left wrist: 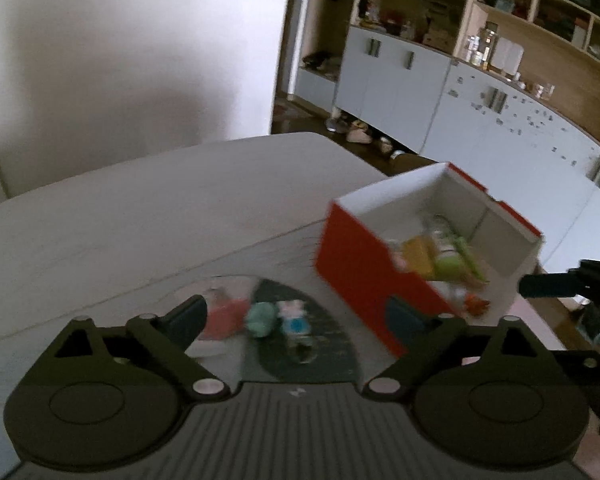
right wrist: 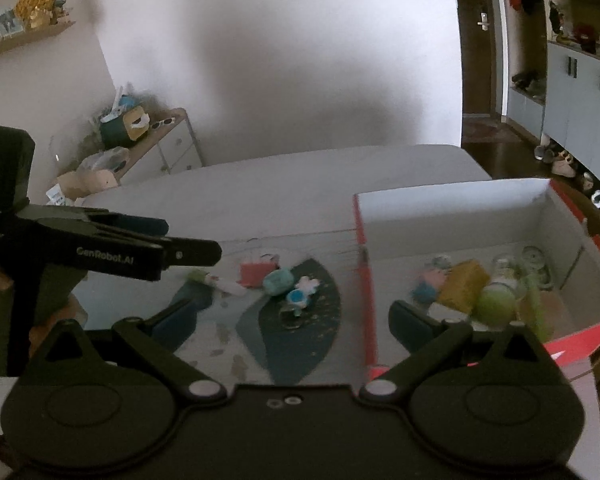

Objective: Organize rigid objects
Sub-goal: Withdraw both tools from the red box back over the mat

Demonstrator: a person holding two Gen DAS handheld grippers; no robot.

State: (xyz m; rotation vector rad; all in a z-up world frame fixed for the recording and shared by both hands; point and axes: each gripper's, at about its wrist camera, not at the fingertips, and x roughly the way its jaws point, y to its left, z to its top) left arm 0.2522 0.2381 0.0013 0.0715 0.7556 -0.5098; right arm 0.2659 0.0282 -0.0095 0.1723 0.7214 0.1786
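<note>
Nearest, the left gripper (left wrist: 296,316) stands with its jaws spread wide and nothing between them; the right gripper (right wrist: 296,320) is likewise wide open and empty. Just beyond both, a dark teal patterned mat (right wrist: 300,340) carries loose rigid pieces: a red bag-shaped toy (right wrist: 258,272), a rounded teal lump (right wrist: 278,282), a small white-and-blue figure (right wrist: 302,292) and a clear ring-like piece (right wrist: 290,316), all blurred. Right of the mat sits the red box (right wrist: 366,280), cardboard, white inside, open-topped. In it lie a yellow block (right wrist: 462,284), a green ball (right wrist: 498,304), a pink-and-blue figure (right wrist: 430,284) and clear jar-like items too smeared to identify. Everything rests on a pale table (right wrist: 280,184); the box's near wall is cut off by the right gripper's body.
</note>
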